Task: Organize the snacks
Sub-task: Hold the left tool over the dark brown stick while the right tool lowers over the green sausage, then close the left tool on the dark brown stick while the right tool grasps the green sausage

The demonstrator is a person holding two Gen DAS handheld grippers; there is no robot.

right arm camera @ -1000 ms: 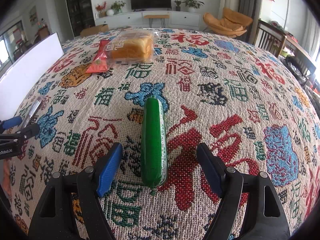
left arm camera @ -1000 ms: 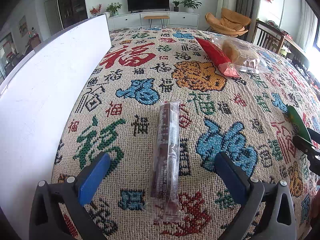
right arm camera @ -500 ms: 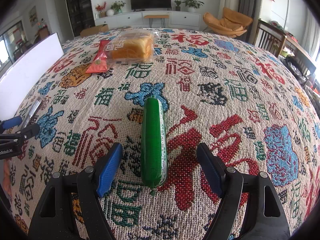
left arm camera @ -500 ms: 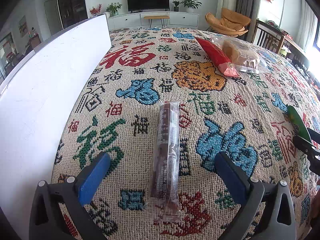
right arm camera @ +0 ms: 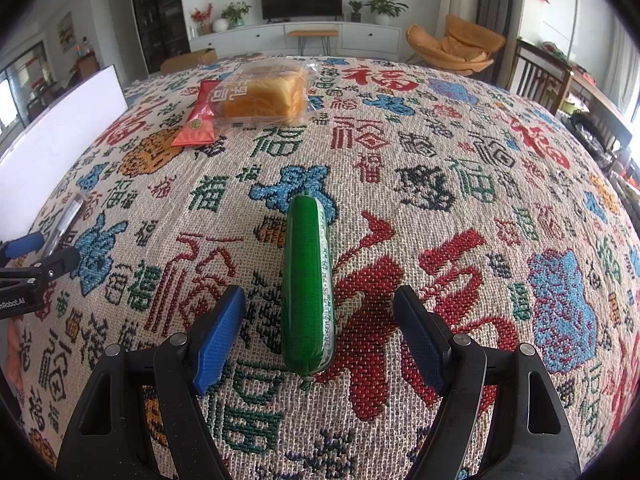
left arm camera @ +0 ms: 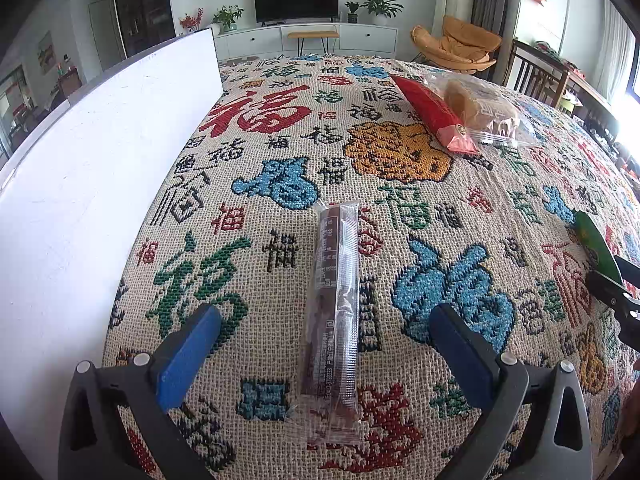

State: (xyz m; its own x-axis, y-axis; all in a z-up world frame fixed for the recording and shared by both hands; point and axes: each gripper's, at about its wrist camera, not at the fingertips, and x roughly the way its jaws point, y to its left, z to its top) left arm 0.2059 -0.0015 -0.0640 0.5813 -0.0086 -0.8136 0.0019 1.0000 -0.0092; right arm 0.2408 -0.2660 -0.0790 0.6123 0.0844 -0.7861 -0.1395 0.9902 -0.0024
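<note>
A brown snack bar in a clear wrapper (left arm camera: 334, 312) lies lengthwise on the patterned tablecloth between the open fingers of my left gripper (left arm camera: 326, 344), untouched. A green sausage stick (right arm camera: 306, 280) lies lengthwise between the open fingers of my right gripper (right arm camera: 320, 328), untouched. A red snack packet (left arm camera: 434, 114) and a bagged loaf of bread (left arm camera: 484, 110) lie side by side further back; they also show in the right wrist view, packet (right arm camera: 200, 114) and bread (right arm camera: 266, 94).
A white upright board (left arm camera: 92, 176) stands along the table's left side. The other gripper shows at each view's edge, the right one (left arm camera: 616, 292) and the left one (right arm camera: 28, 264). Chairs (right arm camera: 536, 76) stand beyond the table's right side.
</note>
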